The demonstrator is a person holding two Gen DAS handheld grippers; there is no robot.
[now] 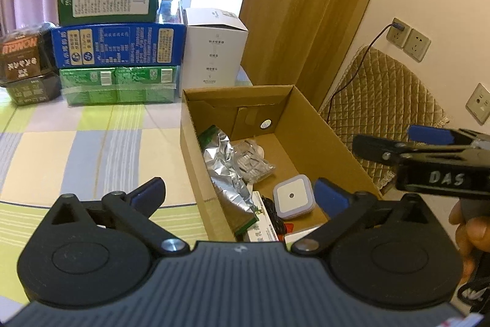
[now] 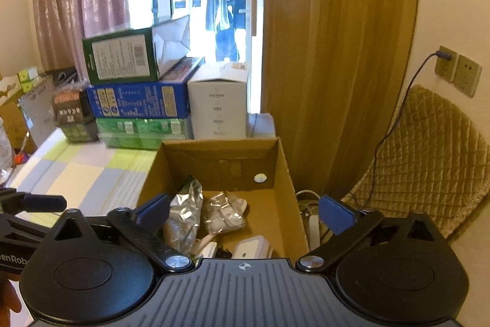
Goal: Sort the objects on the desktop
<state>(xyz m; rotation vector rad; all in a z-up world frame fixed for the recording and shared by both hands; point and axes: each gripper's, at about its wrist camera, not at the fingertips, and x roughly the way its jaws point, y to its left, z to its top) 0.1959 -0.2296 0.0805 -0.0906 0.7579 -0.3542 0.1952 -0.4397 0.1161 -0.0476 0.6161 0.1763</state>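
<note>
Left gripper (image 1: 239,192): spread wide, holding nothing, poised over the near end of the open brown cardboard box (image 1: 321,124).
Right gripper (image 2: 245,212): spread wide, holding nothing, above the same box.
Box contents: crumpled silver foil bag (image 1: 228,170), clear plastic packet (image 1: 252,161), white square night-light (image 1: 292,196).
Far left: stacked cartons (image 1: 118,43) on the checked tablecloth (image 1: 92,149).

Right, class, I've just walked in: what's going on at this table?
A person holds two grippers over an open cardboard box on the checked tablecloth. Both the left gripper and the right gripper are open and empty. The box already holds a foil bag, a clear packet and a small white square device. Stacked cartons stand behind.
</note>
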